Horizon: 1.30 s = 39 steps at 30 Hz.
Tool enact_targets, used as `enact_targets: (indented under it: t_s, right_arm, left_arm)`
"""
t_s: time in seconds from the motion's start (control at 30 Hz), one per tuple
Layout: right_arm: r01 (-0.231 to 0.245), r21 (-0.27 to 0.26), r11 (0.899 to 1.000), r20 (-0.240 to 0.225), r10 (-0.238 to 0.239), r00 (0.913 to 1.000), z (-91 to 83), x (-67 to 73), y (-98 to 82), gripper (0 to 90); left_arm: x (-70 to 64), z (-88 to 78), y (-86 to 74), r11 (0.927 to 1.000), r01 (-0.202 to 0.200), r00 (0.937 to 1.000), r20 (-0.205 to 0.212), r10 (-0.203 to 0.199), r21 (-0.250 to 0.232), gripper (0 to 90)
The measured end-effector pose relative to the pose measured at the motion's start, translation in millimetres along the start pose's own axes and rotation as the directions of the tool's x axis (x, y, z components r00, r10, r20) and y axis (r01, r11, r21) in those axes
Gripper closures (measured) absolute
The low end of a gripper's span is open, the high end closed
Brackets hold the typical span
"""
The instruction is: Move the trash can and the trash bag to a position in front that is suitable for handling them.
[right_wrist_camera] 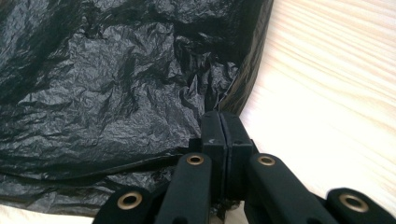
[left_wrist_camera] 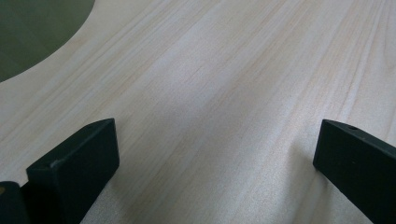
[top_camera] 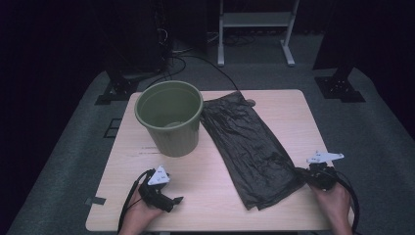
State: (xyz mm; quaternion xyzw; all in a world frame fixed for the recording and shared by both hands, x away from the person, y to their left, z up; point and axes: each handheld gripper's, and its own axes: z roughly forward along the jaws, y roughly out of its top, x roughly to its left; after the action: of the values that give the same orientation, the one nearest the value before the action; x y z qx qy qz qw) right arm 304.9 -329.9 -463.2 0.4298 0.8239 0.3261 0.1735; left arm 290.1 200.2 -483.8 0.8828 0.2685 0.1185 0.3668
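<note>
The left gripper point(top_camera: 166, 196) rests near the table's point(top_camera: 205, 205) front edge, jaws wide apart over bare wood with nothing between them. The right gripper point(right_wrist_camera: 226, 133) has its jaws pinched together on the near corner of the black bag point(top_camera: 249, 147), which lies flat and crumpled mid-table. Farther back, touching the bag's left edge, stands the green bin point(top_camera: 169, 117).

Wooden table point(top_camera: 274, 205) under bin point(top_camera: 169, 117), bag point(top_camera: 247, 147)
</note>
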Motion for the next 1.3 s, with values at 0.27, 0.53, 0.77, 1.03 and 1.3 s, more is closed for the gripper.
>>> enact_targets:
  t_s: [0.27, 0.53, 0.77, 1.03, 1.3]
  right_arm:
    - [-0.051, -0.003, 0.999, 0.002, 0.051, 0.9987, -17.7, -12.0, -22.7, 89.1]
    - [-0.087, -0.022, 0.996, 0.037, 0.088, 0.9954, -42.3, -18.2, -44.5, 89.1]
    - [-0.107, -0.010, 0.994, 0.070, 0.107, 0.9917, -56.8, -18.6, -63.6, 88.8]
    - [-0.120, -0.082, 0.989, 0.125, 0.129, 0.9837, -73.6, -15.5, -58.3, 38.4]
    - [-0.026, -0.099, 0.995, 0.090, 0.035, 0.9954, -58.5, 4.8, -23.2, 11.8]
  left_arm:
    - [0.0, 0.0, 0.0, 1.0000, -0.001, 1.0000, 0.000, 0.001, 0.000, 0.0]
    - [0.1, 0.0, 0.0, 1.0000, 0.000, 1.0000, -0.001, 0.000, 0.000, 0.0]
    - [0.1, 0.1, 0.0, 1.0000, 0.003, 1.0000, -0.003, -0.003, -0.001, 0.0]
    - [0.3, 0.0, 0.0, 1.0000, 0.006, 1.0000, -0.005, -0.006, 0.000, 0.0]
    - [0.3, 0.0, 0.0, 1.0000, 0.006, 1.0000, -0.006, -0.006, 0.000, 0.0]
